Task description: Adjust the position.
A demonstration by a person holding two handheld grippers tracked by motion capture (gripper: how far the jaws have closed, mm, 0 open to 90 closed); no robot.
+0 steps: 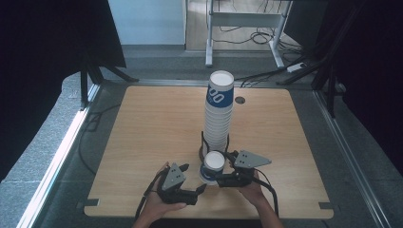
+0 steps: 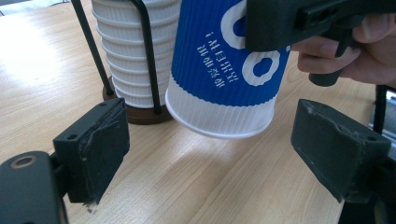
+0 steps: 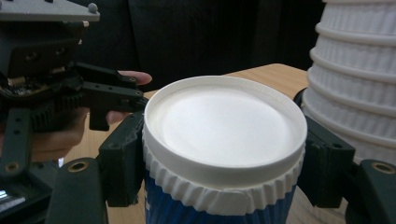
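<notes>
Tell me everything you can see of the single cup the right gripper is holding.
The single cup is ribbed paper, by the look of it: a blue sleeve with white print, white bands at both ends. It is upside down, its recessed white base facing up, and tilted, held clear of the table. The right gripper clamps it near the base, one jaw on each side. It hangs just in front of the cup stack in its wire holder, between the left gripper's open jaws, which don't touch it.
</notes>
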